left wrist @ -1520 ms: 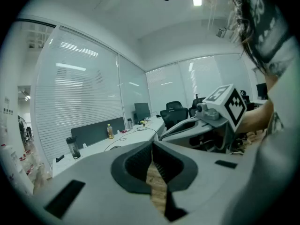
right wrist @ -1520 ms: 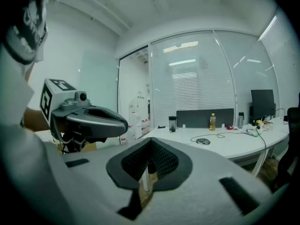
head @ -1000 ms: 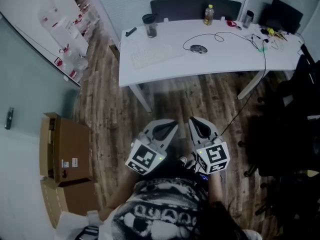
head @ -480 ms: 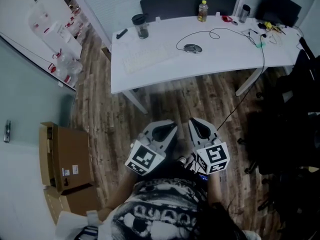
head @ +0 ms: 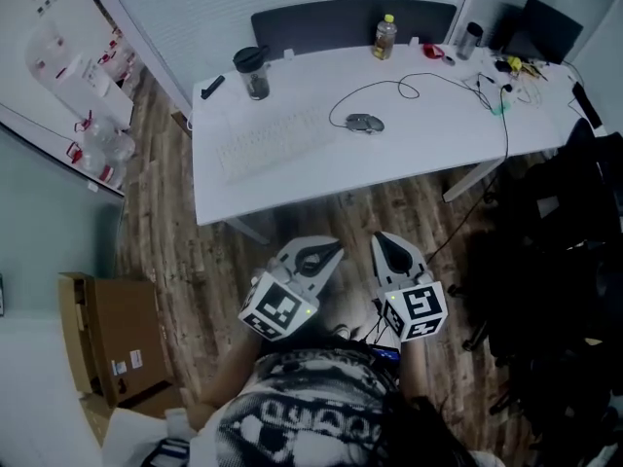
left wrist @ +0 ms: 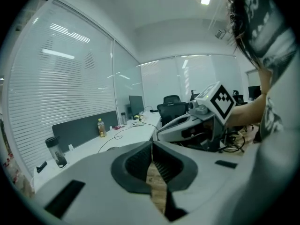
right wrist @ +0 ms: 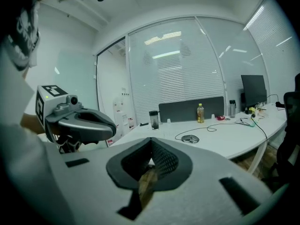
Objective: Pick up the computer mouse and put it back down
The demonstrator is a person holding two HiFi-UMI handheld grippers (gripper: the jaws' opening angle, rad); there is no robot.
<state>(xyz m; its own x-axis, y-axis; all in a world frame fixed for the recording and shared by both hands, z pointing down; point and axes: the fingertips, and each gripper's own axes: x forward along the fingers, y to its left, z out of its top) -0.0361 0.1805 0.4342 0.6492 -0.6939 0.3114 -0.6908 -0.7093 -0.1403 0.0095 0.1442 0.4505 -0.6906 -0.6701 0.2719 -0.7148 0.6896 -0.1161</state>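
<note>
Computer mouse, dark grey, oval, corded (head: 364, 123): lies on white curved desk (head: 292, 188), right of pale flat keyboard (head: 273, 139); untouched.

Change over last second: desk edge has drawn closer to both claws in head view. Judged as approach on foot; pickup not begun.

Left gripper (head: 331, 251), right gripper (head: 383, 243): both clenched, nothing between jaws, side by side over wood-plank floor (head: 195, 241), short of desk.

Mouse well apart, ahead, roughly in line with gap between them, nearer right gripper. Jaws must release before grasp.
</note>
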